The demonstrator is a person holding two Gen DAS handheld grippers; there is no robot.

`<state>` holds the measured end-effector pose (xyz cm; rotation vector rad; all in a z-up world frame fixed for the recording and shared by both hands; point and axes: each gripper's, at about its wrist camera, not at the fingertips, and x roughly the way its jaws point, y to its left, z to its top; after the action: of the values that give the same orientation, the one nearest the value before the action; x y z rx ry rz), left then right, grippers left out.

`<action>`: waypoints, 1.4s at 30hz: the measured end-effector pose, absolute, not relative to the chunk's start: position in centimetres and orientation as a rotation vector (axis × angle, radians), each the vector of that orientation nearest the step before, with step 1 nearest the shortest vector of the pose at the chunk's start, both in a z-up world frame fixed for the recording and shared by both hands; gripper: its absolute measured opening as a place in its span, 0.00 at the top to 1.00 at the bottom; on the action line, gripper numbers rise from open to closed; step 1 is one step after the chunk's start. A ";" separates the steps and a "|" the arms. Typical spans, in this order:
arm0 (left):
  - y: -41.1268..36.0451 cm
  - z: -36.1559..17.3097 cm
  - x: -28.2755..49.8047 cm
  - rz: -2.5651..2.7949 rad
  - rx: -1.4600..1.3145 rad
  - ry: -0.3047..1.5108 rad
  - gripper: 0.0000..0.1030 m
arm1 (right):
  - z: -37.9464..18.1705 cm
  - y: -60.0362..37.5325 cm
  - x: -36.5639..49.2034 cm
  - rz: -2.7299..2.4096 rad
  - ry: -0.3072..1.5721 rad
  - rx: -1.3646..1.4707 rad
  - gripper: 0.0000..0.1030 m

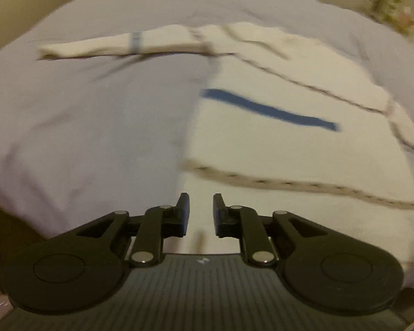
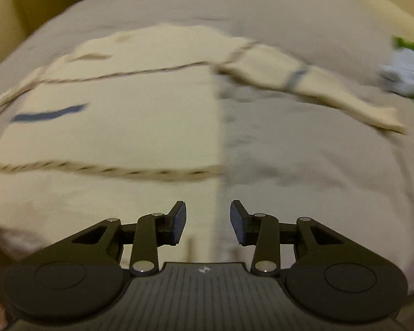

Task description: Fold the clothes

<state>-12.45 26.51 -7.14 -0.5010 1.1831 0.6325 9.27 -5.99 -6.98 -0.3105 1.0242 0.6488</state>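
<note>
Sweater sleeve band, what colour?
Pale grey-blue band around the cream sleeve; clearest in the right wrist view.

A bed under a pale lilac-grey sheet (image 2: 303,143) carries a cream sweater (image 2: 110,132) laid flat — one sleeve (image 2: 312,85) stretched sideways. At the bed's far right edge sits what looks like light-blue cloth (image 2: 403,74) — blurred.
</note>
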 end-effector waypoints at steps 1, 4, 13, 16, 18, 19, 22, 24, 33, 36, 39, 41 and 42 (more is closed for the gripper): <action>26.0 -7.0 -12.3 0.635 -0.497 1.194 0.81 | -7.8 -5.3 9.1 0.671 1.047 -0.329 0.62; 24.5 -6.5 -11.7 0.642 -0.483 1.225 0.81 | -10.5 -4.5 9.1 0.635 1.174 -0.399 0.65; 19.1 0.0 -10.5 0.650 -0.431 1.207 0.66 | 0.6 -7.1 8.0 0.680 1.143 -0.207 0.32; 16.9 4.6 -10.4 0.646 -0.409 1.147 0.60 | 5.6 -6.9 7.5 0.721 1.074 -0.181 0.14; 15.5 7.7 -10.3 0.642 -0.394 1.107 0.58 | 8.1 -7.1 6.8 0.738 1.046 -0.173 0.13; 14.8 9.2 -10.2 0.641 -0.387 1.087 0.55 | 9.1 -7.3 6.5 0.746 1.037 -0.166 0.13; 12.7 12.7 -10.4 0.641 -0.356 1.050 0.52 | 11.1 -8.3 5.4 0.765 1.029 -0.141 0.13; 11.6 13.7 -10.4 0.641 -0.332 1.042 0.51 | 11.8 -8.8 4.7 0.768 1.036 -0.140 0.13; 8.6 15.1 -10.5 0.618 -0.290 1.041 0.45 | 13.0 -12.9 2.4 0.724 1.025 -0.172 0.13; 7.8 15.0 -10.8 0.614 -0.283 1.049 0.43 | 12.8 -13.7 2.1 0.708 1.034 -0.177 0.13; 7.2 14.7 -11.3 0.610 -0.279 1.059 0.42 | 12.7 -14.1 1.6 0.702 1.036 -0.186 0.13; 6.9 14.5 -11.6 0.608 -0.280 1.066 0.42 | 12.7 -14.3 1.2 0.699 1.037 -0.192 0.13; 6.8 14.5 -11.8 0.608 -0.282 1.069 0.42 | 12.6 -14.3 1.0 0.699 1.038 -0.196 0.13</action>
<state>-11.80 6.78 14.45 -0.2821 1.0693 0.6080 0.99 -14.32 12.60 -0.1964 1.0379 0.6985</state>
